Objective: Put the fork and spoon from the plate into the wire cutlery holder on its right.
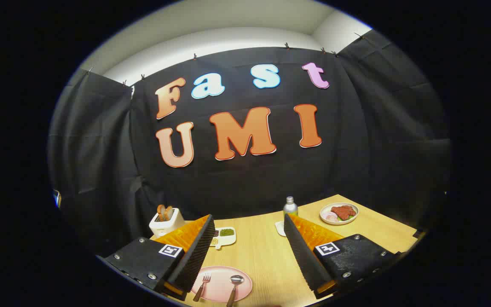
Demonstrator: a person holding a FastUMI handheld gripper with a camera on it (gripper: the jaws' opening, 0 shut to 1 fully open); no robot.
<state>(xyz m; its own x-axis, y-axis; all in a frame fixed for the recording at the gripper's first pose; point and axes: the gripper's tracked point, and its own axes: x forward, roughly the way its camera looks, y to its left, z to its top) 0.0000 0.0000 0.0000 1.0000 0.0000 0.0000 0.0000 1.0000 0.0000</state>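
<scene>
A pink plate lies on the wooden table just below and between my two fingers, nearer the left one. On it rest a fork and a spoon, both with brown wooden handles pointing toward me, the fork to the left of the spoon. My gripper hangs above the table, open wide, nothing between its ribbed black fingers. The left finger overlaps the plate's left rim in view. I cannot make out the wire cutlery holder.
Beyond the fingers stand a white toaster with bread slices, a small white divided dish of seeds, a silver bottle, a small white dish, and a plate of meat at the far right.
</scene>
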